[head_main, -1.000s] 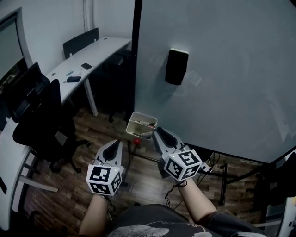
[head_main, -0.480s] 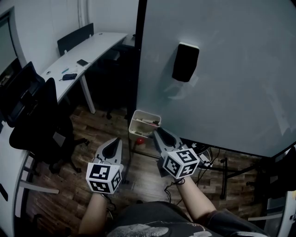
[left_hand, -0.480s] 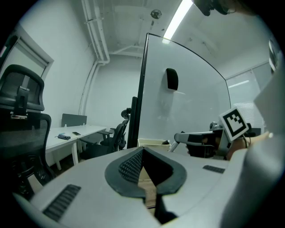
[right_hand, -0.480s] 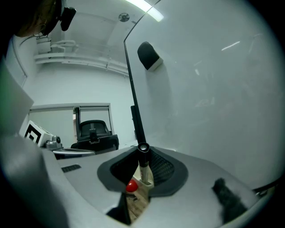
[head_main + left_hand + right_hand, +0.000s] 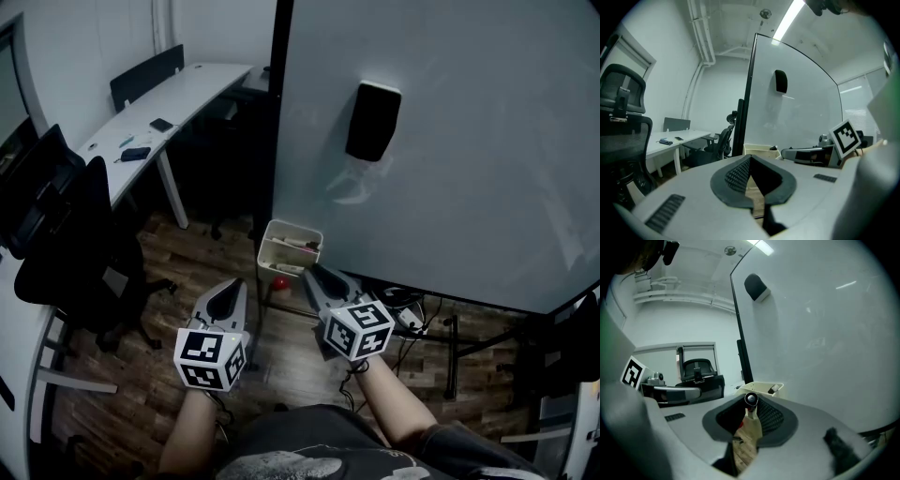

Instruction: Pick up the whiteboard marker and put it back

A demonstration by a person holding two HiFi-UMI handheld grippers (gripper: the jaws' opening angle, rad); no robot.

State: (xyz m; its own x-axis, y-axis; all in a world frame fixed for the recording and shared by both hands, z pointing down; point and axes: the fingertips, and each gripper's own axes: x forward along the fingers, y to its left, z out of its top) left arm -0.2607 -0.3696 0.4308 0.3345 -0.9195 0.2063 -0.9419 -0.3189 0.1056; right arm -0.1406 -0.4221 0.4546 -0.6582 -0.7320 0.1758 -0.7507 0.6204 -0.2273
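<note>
Both forearms (image 5: 398, 408) reach forward from the lower edge of the head view, side by side. Each claw points ahead and slightly down toward the whiteboard (image 5: 469, 141). The right claw (image 5: 310, 270) is clamped on the whiteboard marker (image 5: 750, 400), seen end-on between its pads, and is aimed at the white basket (image 5: 292, 226) below the board's near corner. The left claw (image 5: 232, 284) hangs just to its left, tips together with nothing between them. A black eraser (image 5: 372, 122) sits on the board above.
</note>
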